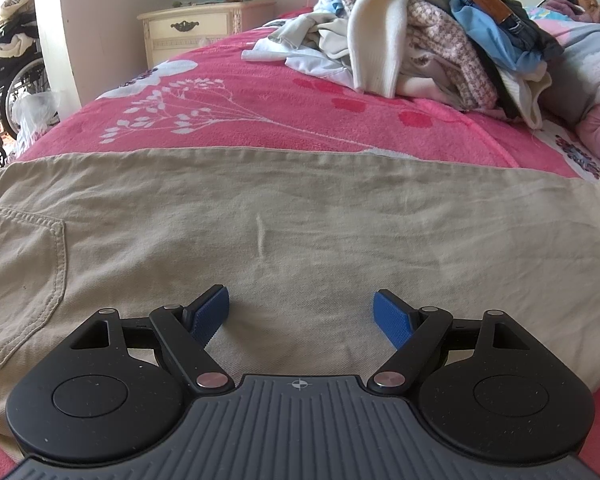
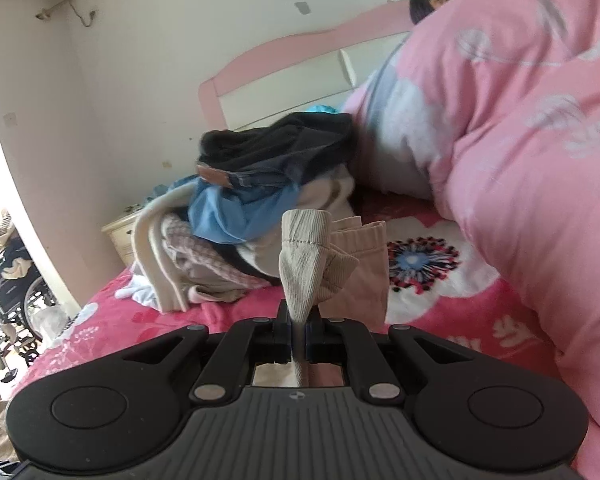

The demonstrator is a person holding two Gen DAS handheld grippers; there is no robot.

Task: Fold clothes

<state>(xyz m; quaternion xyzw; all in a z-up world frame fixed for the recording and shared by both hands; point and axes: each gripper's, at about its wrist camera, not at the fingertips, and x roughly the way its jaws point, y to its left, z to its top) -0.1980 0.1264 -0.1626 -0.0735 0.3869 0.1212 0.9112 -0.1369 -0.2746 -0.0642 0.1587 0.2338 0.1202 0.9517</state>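
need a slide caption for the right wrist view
Right gripper shut on a hem of the khaki trousers, lifted above the pink floral bedspread.

Khaki trouser hem (image 2: 304,256) in closed jaws

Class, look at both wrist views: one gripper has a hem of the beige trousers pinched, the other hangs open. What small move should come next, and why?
Probably carry the hem across. The right gripper is shut on the trousers' hem, lifted clear of the bed, while the rest lies flat under the open left gripper. Drawing the hem toward the pocket end would likely fold them in half.
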